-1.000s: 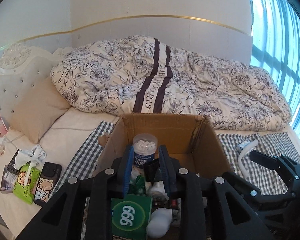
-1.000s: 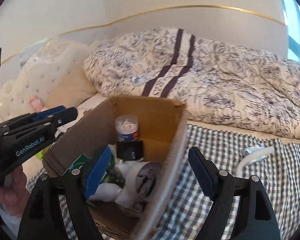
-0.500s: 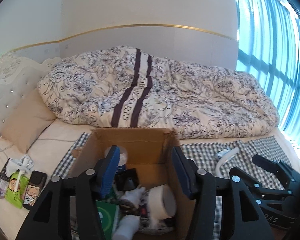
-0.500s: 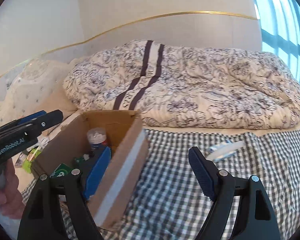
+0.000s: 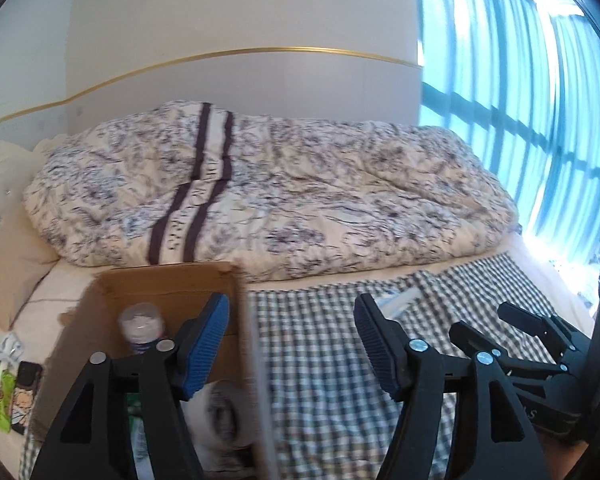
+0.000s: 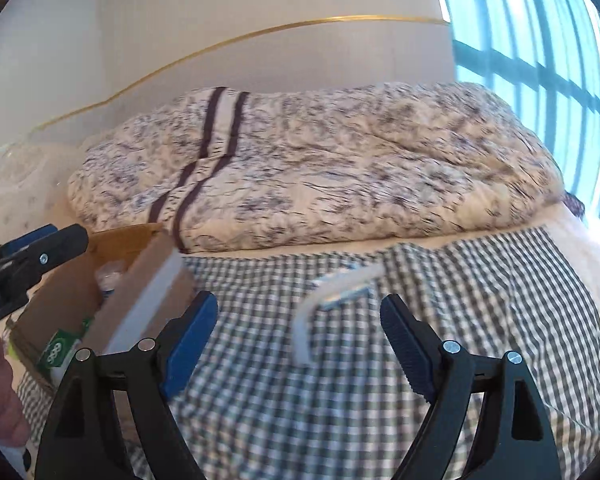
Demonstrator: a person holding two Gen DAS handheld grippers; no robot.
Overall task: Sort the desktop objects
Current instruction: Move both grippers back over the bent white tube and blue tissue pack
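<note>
Brown cardboard box (image 5: 168, 288) holding a clear plastic jar (image 5: 142, 326), at the checked cloth's (image 6: 340, 400) left edge | white L-shaped plastic piece (image 6: 332, 300) lying mid-cloth, well apart from box | left gripper (image 5: 290, 344) spread wide, empty, over box's right wall | right gripper (image 6: 298, 344) spread wide, empty, above white piece

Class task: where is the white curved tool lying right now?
In the right wrist view the white tool lies on the checked cloth, right of the cardboard box, just ahead of the open right gripper.

Bright daylight from right window (image 5: 540, 120); motion blur, fisheye-warped edges.
</note>
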